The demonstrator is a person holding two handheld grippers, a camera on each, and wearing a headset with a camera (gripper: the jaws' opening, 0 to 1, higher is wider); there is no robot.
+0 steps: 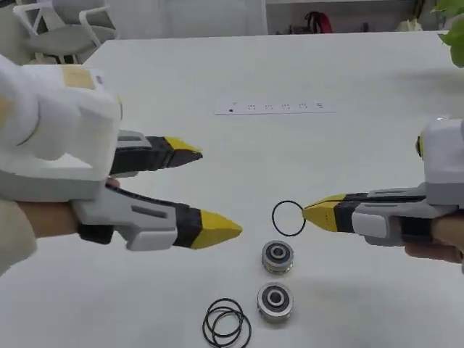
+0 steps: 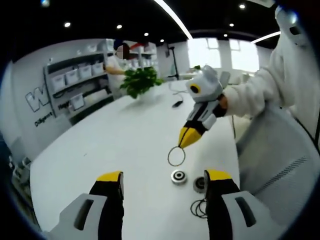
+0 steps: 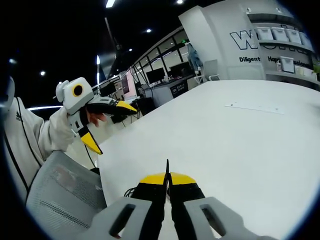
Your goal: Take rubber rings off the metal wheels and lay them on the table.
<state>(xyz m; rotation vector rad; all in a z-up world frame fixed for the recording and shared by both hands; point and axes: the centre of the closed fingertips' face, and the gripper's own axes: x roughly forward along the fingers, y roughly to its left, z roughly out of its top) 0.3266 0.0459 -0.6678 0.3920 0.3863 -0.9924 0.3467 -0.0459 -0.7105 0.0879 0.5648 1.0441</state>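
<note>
We clamp the right gripper (image 1: 307, 212) on a ring (image 1: 273, 217) to lay it on the table (image 1: 348, 72); the left gripper (image 1: 219, 191) gapes wide, empty.

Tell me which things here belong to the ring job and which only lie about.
Belong: rubber ring in the right gripper; left gripper, open; far metal wheel; near metal wheel; loose rings on the table.
Lying about: white strip; plant; chair.
</note>
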